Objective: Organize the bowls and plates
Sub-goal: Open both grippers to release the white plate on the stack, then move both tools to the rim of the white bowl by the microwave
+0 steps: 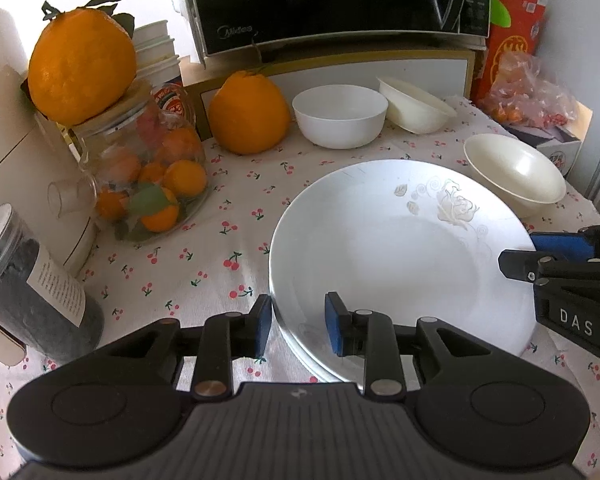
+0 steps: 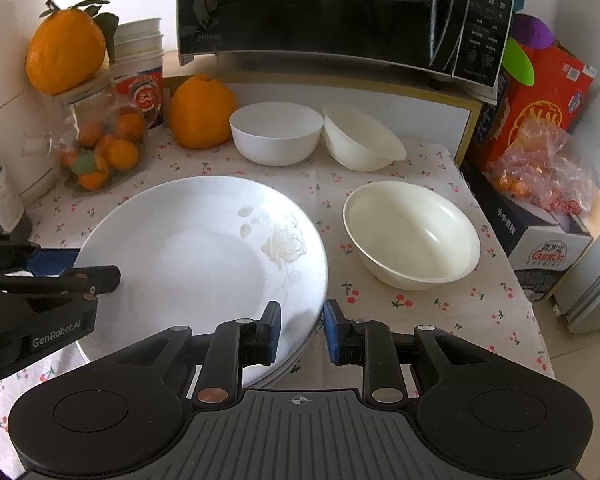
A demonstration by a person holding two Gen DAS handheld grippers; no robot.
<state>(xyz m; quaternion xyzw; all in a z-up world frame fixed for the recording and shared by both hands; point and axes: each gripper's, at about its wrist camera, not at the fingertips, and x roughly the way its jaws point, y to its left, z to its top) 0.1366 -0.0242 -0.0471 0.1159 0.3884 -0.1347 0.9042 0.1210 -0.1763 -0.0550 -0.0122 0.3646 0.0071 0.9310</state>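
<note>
A white plate with a pale rose print [image 1: 400, 248] [image 2: 196, 248] tops a small stack of plates on the cherry-print tablecloth. My left gripper [image 1: 299, 326] straddles the stack's near left rim, one blue pad outside and one over the plate, with slack at the pads. My right gripper [image 2: 302, 326] straddles the near right rim the same way, and it looks open too. Each gripper shows in the other's view, the right gripper [image 1: 540, 256] and the left gripper [image 2: 80, 268]. Behind stand a white bowl [image 1: 340, 116] [image 2: 276, 132] and a tilted cream bowl [image 1: 414, 106] [image 2: 360, 140]. Another cream bowl [image 1: 514, 174] [image 2: 410, 234] sits right of the plates.
A microwave [image 2: 320, 12] sits on a shelf at the back. A large orange [image 1: 248, 114] stands beside the white bowl. At the left are a glass jar of oranges [image 1: 148, 176], a dark jar [image 1: 32, 288] and paper cups [image 2: 140, 48]. Boxes and a bag [image 2: 540, 160] crowd the right edge.
</note>
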